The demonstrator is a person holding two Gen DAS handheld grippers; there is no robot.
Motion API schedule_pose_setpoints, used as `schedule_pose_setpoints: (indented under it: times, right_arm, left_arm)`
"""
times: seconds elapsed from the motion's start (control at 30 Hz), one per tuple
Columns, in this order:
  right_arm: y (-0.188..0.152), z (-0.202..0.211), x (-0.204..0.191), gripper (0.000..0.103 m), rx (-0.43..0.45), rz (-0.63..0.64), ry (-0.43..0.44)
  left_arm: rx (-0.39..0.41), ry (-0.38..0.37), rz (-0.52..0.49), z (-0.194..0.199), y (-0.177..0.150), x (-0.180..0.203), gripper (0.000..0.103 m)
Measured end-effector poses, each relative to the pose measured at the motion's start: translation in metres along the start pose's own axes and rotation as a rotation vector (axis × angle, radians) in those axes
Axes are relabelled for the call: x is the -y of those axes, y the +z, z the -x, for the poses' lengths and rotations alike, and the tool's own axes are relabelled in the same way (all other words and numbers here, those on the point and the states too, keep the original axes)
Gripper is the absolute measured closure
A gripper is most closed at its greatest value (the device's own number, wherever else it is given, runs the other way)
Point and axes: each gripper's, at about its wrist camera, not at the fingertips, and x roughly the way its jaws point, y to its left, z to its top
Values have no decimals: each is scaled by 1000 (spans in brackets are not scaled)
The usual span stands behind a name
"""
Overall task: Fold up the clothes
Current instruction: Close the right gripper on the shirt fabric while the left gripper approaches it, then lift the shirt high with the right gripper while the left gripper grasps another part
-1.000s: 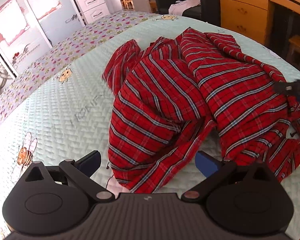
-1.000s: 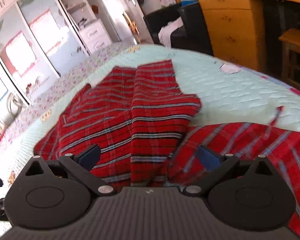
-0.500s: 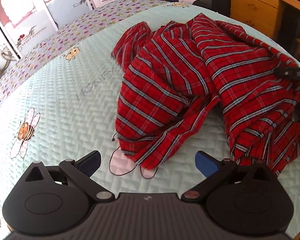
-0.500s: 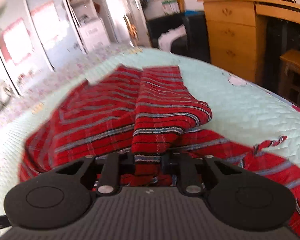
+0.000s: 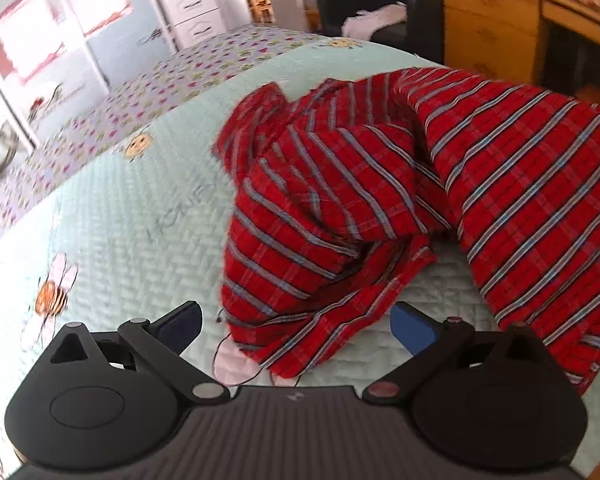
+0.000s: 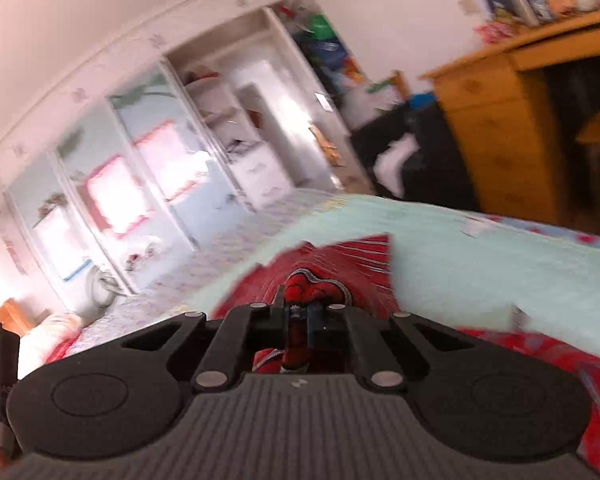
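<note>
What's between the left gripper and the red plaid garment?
Nothing visible. The left gripper is open, with the red plaid garment hem lying just ahead between its fingers on the quilt. The right gripper is already shut on the cloth.

Red plaid garment [image 5: 480, 184] with blue-grey stripes — on a pale mint quilt [image 5: 112, 216] printed with bees.

One red plaid garment [image 5: 380, 208] lies on one bed with a pale green quilt [image 5: 112, 216]. Three bee prints [image 5: 52, 296] show on the quilt. Two grippers: left gripper [image 5: 296, 322], right gripper [image 6: 298, 314]. One wooden desk [image 5: 492, 36], one black armchair [image 5: 380, 20].
</note>
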Motion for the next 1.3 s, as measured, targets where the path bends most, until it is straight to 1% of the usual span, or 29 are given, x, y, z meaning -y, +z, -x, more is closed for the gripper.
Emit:
schedule_pose_setpoints:
  times: [0.1, 0.17, 0.27, 0.33, 0.43, 0.53, 0.57, 0.6, 0.63, 0.67, 0.7, 0.73, 0.77, 0.8, 0.9, 0.93, 0.97, 1.03, 1.17, 1.3]
  right_arm:
    - [-2, 21, 11, 97, 37, -45, 26]
    - [-2, 30, 16, 97, 63, -49, 5]
    - [-4, 39, 26, 97, 92, -89, -30]
    - [-6, 45, 31, 97, 105, -86, -68]
    - [-12, 43, 40, 97, 84, -87, -94]
    - [-20, 40, 38, 97, 59, -58, -104]
    - [-23, 39, 36, 97, 52, -51, -103]
    - [-26, 38, 34, 96, 41, -41, -103]
    - [-29, 37, 32, 96, 29, -31, -103]
    - [-33, 38, 29, 95, 21, -16, -107]
    - [-36, 36, 25, 94, 7, 8, -107]
    - [-40, 33, 21, 92, -8, 34, -106]
    - [-43, 30, 17, 91, -18, 68, -109]
    - [-47, 27, 13, 91, -27, 103, -113]
    - [-56, 15, -2, 90, -63, 236, -150]
    - [-57, 12, -8, 94, -73, 263, -157]
    - [-57, 12, -12, 96, -72, 263, -143]
    - [-51, 15, -25, 97, -52, 264, -113]
    - [-34, 23, -58, 98, 8, 361, -84]
    - [-13, 30, -91, 98, 40, 421, -32]
  left_arm:
    - [1, 33, -94, -14, 4, 17, 0]
    - [23, 65, -183, -25, 8, 30, 0]
    - [61, 104, -306, -43, 13, 47, 0]
    - [63, 112, -343, -56, 18, 55, 0]
    - [45, 121, -367, -77, 30, 66, 0]
    - [-6, 139, -362, -100, 33, 72, 1]
    - [-24, 146, -360, -108, 34, 74, 10]
    - [-25, 142, -339, -108, 35, 72, 27]
    - [-24, 137, -317, -109, 37, 70, 38]
    - [-23, 131, -295, -109, 38, 68, 54]
    - [-21, 107, -254, -105, 41, 62, 70]
    - [-18, 81, -210, -100, 44, 57, 80]
    - [2, 67, -176, -92, 47, 52, 90]
    - [23, 55, -143, -83, 50, 47, 93]
    - [111, 74, -121, -51, 57, 33, 96]
    - [129, 86, -116, -40, 59, 28, 97]
    - [145, 100, -112, -29, 60, 23, 98]
    - [181, 134, -110, -8, 61, 15, 98]
    - [257, 230, -110, 34, 61, 3, 100]
    - [311, 231, -81, 71, 59, -16, 101]
